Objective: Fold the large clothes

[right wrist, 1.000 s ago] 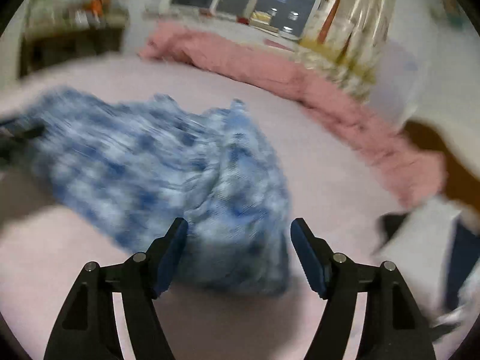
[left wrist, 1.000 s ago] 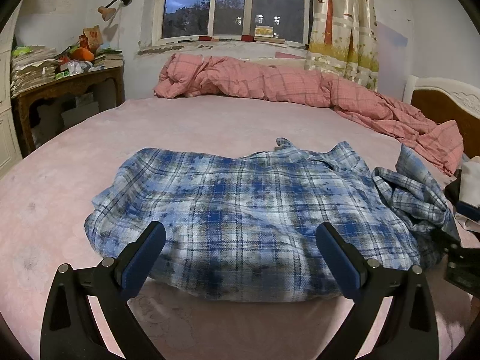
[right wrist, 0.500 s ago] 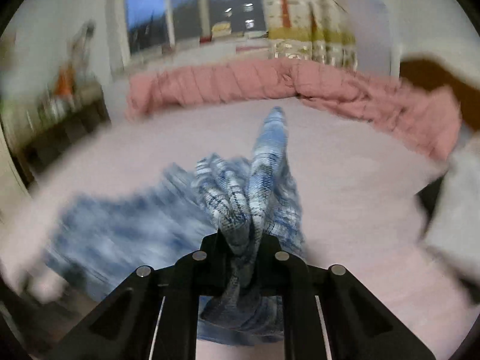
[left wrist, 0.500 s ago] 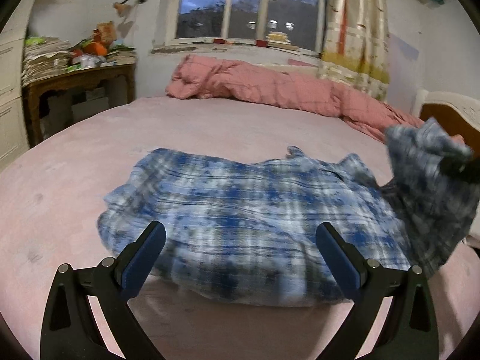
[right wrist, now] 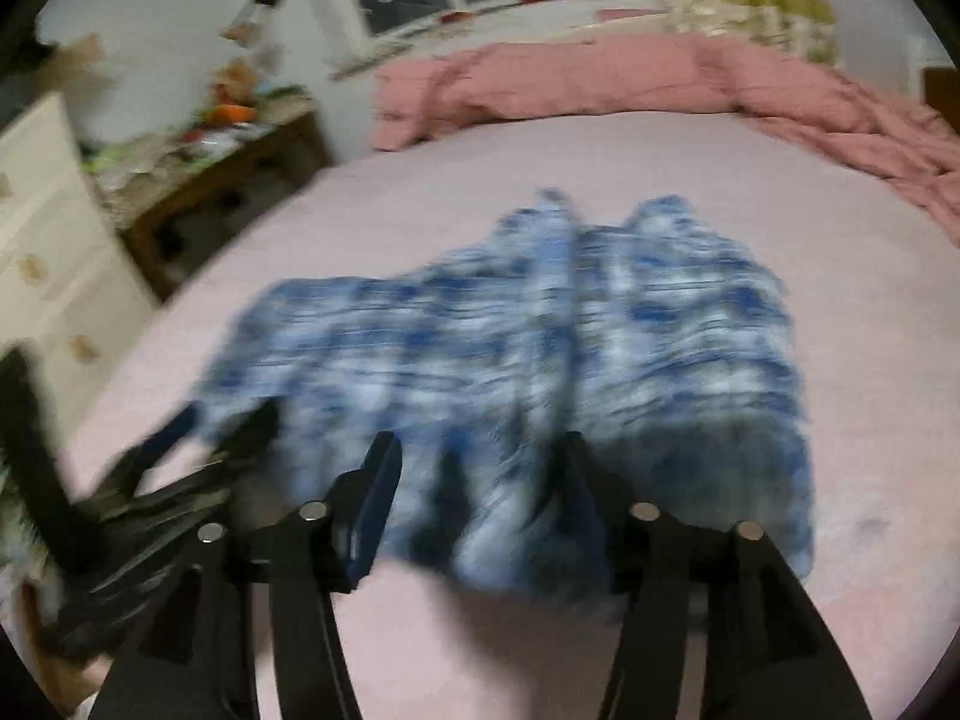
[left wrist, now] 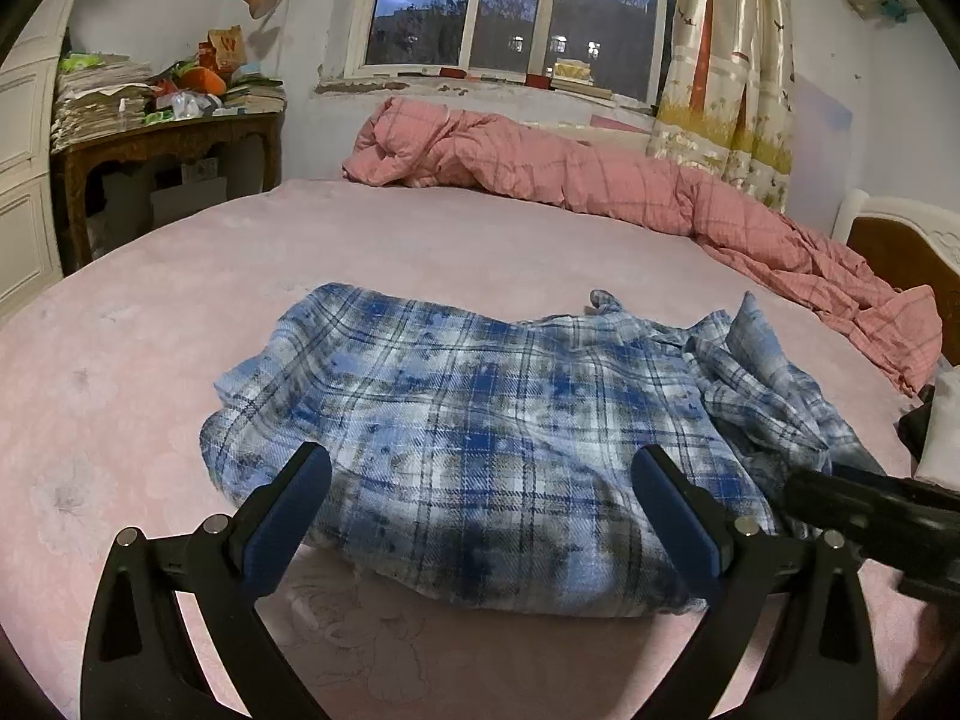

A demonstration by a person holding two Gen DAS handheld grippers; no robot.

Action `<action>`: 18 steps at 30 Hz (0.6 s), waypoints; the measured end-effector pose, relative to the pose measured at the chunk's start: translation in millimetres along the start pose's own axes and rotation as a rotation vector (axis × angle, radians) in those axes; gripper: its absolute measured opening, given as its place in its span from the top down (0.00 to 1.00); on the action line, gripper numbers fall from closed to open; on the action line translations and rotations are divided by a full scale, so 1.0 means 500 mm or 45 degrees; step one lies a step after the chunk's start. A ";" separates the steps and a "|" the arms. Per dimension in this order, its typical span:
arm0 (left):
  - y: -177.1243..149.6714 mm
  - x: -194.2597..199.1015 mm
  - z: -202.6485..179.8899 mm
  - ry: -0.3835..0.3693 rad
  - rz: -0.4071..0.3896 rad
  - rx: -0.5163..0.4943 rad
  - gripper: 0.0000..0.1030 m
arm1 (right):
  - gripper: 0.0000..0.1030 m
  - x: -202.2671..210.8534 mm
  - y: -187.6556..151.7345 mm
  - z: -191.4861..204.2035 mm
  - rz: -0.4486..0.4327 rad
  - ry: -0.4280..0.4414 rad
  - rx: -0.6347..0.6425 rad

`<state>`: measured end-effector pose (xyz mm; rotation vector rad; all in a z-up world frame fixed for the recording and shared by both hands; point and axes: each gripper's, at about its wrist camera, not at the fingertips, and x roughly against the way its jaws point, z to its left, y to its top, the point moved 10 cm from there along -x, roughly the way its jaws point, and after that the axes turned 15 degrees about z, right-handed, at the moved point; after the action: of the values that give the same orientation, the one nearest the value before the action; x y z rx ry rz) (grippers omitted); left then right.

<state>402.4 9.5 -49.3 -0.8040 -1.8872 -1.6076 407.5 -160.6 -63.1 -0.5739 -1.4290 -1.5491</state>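
The blue plaid shirt (left wrist: 480, 438) lies near the front of the pink bed (left wrist: 150, 312), its body spread fairly flat and one sleeve (left wrist: 774, 396) laid in a loose bunch over the right-hand part, which suggests a sleeve fold just being set down. The left gripper (left wrist: 480, 504) hangs just short of the shirt's near hem with its jaws wide apart and nothing between them; it appears to be standing by rather than pinning the cloth. The right gripper (right wrist: 474, 498) is over the near edge of the shirt with its jaws opening. The right wrist view is heavily blurred, but the pads seem to stand clear of the fabric, so the cloth is judged released, lying below and between the fingers rather than gripped. In the left wrist view that gripper shows as a dark bar at the lower right, beside the bunched sleeve. The pink quilt (left wrist: 600, 180) is heaped along the far side under the window (left wrist: 516, 6), well apart from the work. Judged stage: one sleeve folded in, body folds outstanding; the sleeve likely needs flattening first.
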 end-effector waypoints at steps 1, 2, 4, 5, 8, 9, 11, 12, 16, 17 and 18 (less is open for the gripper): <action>0.000 0.003 0.001 -0.002 -0.004 0.002 0.03 | 0.45 0.008 -0.002 0.001 -0.001 0.001 0.015; 0.001 0.003 0.000 -0.004 -0.007 0.003 0.03 | 0.45 0.019 -0.006 0.004 -0.009 0.003 0.031; 0.002 0.009 0.001 -0.007 -0.020 0.009 0.03 | 0.45 0.052 -0.002 -0.003 -0.060 0.016 0.031; 0.003 0.011 0.003 -0.006 -0.026 0.014 0.03 | 0.45 0.073 0.001 -0.010 -0.107 0.000 0.021; 0.008 0.015 0.009 0.002 -0.039 0.026 0.03 | 0.45 0.153 0.020 -0.080 -0.350 -0.348 -0.064; 0.010 0.016 0.012 0.004 -0.039 0.028 0.03 | 0.45 0.167 0.026 -0.102 -0.392 -0.476 -0.088; 0.023 0.021 0.022 0.034 -0.028 0.013 0.03 | 0.44 0.159 0.031 -0.135 -0.384 -0.614 -0.098; 0.034 0.027 0.033 0.078 -0.019 -0.004 0.03 | 0.43 0.132 0.028 -0.139 -0.317 -0.574 -0.087; 0.080 0.064 0.103 0.146 -0.061 -0.018 0.00 | 0.38 0.024 -0.013 -0.098 -0.148 -0.436 0.035; 0.086 0.065 0.129 0.133 -0.045 0.020 0.00 | 0.32 0.011 -0.020 -0.083 -0.161 -0.494 0.100; 0.089 0.060 0.154 0.111 -0.016 0.065 0.00 | 0.32 -0.002 -0.029 -0.070 -0.153 -0.531 0.139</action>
<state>413.2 93.6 -9.6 -0.6910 -1.8678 -1.5699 404.3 -194.8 -79.0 -0.7894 -1.8791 -1.4875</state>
